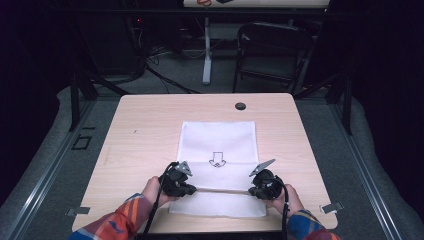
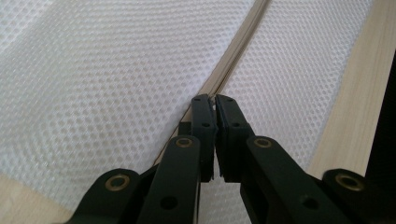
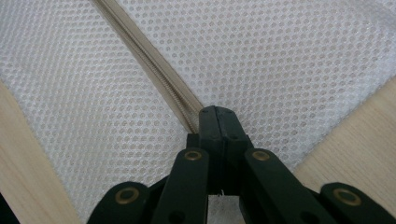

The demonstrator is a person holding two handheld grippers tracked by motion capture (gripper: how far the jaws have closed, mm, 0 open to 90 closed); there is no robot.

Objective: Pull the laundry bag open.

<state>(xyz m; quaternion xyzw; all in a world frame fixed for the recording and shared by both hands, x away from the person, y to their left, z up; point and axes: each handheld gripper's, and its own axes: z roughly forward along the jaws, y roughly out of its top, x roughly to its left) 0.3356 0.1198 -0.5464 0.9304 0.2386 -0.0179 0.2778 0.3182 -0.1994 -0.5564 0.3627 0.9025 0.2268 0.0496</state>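
In the high view, a white mesh bag [image 1: 218,150] lies flat at the centre of the light wooden table [image 1: 140,135], with a small arrow mark printed near its middle and a beige zipper [image 1: 222,190] running across its lower part. The left hand-held gripper [image 1: 190,189] sits at the lower centre-left of the frame, at the left end of the zipper; the right hand-held gripper [image 1: 252,190] sits at the lower centre-right, at the zipper's right end. A hand in a plaid sleeve carries each one from the bottom edge. A small dark round disc [image 1: 240,106] lies on the table beyond the bag, towards the top of the frame.

In the left gripper view, the left hand-held gripper [image 2: 214,99] has its jaws drawn together, tips right at the zipper [image 2: 233,56], which runs away to the upper right across the mesh bag [image 2: 102,84]. A sliver of something pale shows between the tips; what it is cannot be told.

In the right gripper view, the right hand-held gripper [image 3: 215,110] is fully closed, its tips resting at the zipper [image 3: 154,70], which runs to the upper left over the mesh bag [image 3: 280,60]. Bare table [image 3: 359,144] shows at the lower right.
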